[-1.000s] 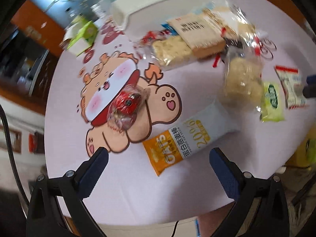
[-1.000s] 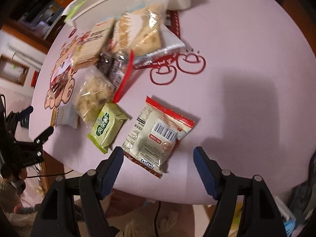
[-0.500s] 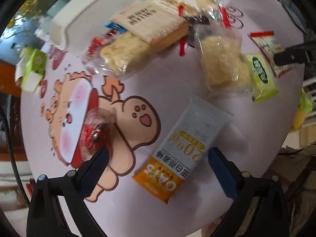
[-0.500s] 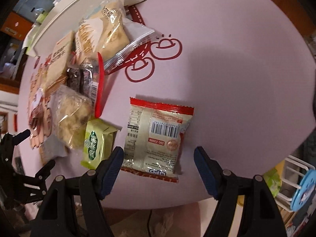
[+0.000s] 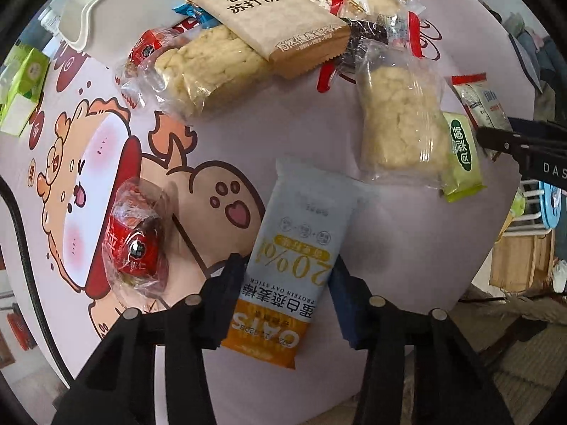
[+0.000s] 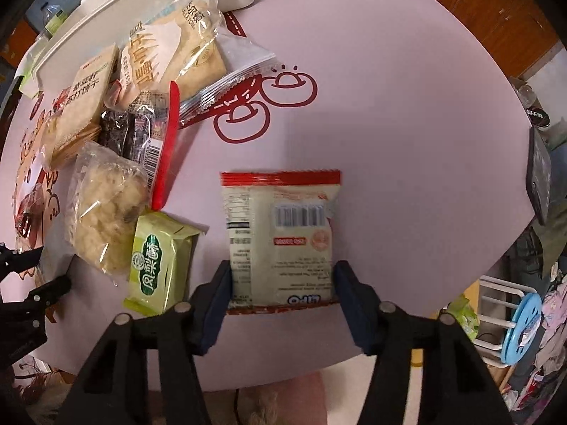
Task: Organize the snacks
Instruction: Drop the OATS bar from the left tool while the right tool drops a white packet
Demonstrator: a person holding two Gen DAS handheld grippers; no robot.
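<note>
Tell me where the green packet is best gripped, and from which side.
Grip the green packet across its narrow width, mid-length, coming straight down from above. It lies flat and is longer than wide. One long edge touches the clear bag, so the jaws have little room there; the other faces bare table.

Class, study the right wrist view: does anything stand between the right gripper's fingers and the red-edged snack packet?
Nothing visible does. The right gripper has its fingers on either side of the red-edged snack packet; the green pastry packet lies apart, to its left.
</note>
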